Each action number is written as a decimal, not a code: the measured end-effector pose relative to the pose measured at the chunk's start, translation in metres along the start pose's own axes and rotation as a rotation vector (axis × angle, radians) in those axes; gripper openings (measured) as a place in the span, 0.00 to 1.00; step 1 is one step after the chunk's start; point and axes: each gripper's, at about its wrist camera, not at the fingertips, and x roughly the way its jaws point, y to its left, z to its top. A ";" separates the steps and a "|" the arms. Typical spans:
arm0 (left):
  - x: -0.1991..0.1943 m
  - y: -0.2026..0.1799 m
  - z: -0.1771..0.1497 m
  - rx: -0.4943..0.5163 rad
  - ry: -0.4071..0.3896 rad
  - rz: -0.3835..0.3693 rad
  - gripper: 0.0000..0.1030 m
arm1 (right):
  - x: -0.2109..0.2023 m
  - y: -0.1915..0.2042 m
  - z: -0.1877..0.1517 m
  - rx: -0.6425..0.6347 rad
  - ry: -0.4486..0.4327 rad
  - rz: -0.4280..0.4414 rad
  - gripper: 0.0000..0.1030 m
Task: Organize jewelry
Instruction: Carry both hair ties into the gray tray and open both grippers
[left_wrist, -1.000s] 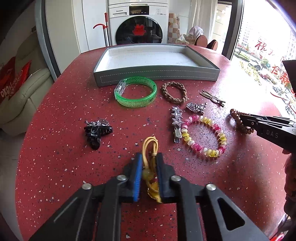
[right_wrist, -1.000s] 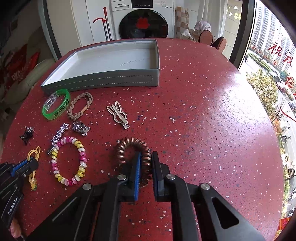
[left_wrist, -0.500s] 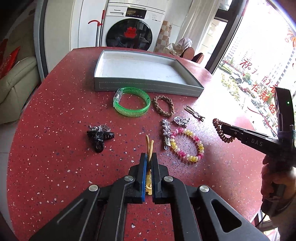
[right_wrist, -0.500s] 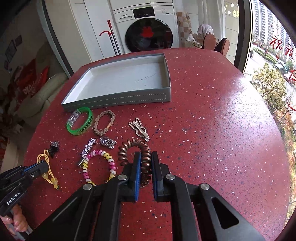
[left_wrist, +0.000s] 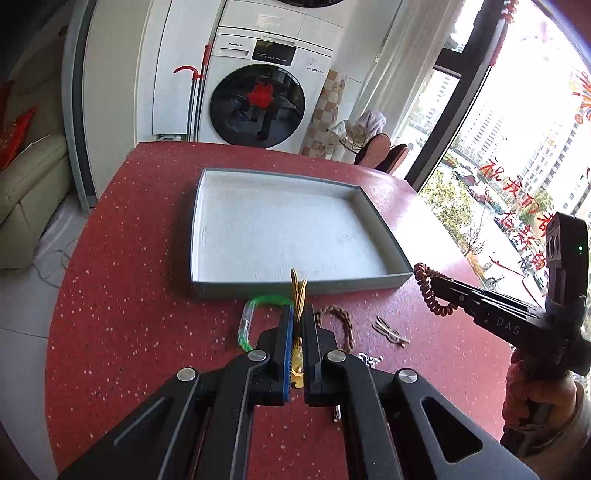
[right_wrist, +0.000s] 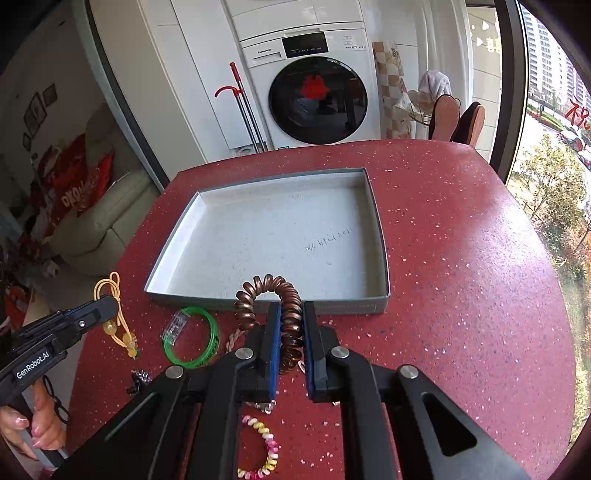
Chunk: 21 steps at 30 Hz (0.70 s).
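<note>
My left gripper (left_wrist: 297, 312) is shut on a yellow cord hair tie (left_wrist: 298, 291) and holds it in the air just short of the grey tray's front wall (left_wrist: 258, 288). It also shows in the right wrist view (right_wrist: 114, 317). My right gripper (right_wrist: 290, 314) is shut on a brown spiral hair coil (right_wrist: 286, 299), lifted in front of the tray (right_wrist: 354, 306); the coil also shows in the left wrist view (left_wrist: 428, 291). The tray is empty, with a white floor.
On the red speckled table (right_wrist: 461, 295) below lie a green bangle (right_wrist: 192, 338), a brown braided bracelet (left_wrist: 338, 317), a metal hair clip (left_wrist: 389, 330), a pink and yellow bead bracelet (right_wrist: 264, 454) and a dark claw clip (right_wrist: 138, 378). A washing machine (left_wrist: 258, 99) stands beyond.
Both grippers have risen off the table and moved forward toward the tray, each carrying its piece. The tray now fills more of both views.
</note>
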 end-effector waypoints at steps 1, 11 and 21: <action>0.005 0.001 0.008 -0.002 -0.003 0.003 0.21 | 0.006 0.000 0.007 0.002 -0.001 -0.001 0.11; 0.087 0.014 0.066 0.047 0.020 0.100 0.21 | 0.077 -0.011 0.050 0.039 0.040 -0.034 0.11; 0.159 0.017 0.078 0.123 0.071 0.196 0.21 | 0.132 -0.032 0.048 0.072 0.103 -0.098 0.11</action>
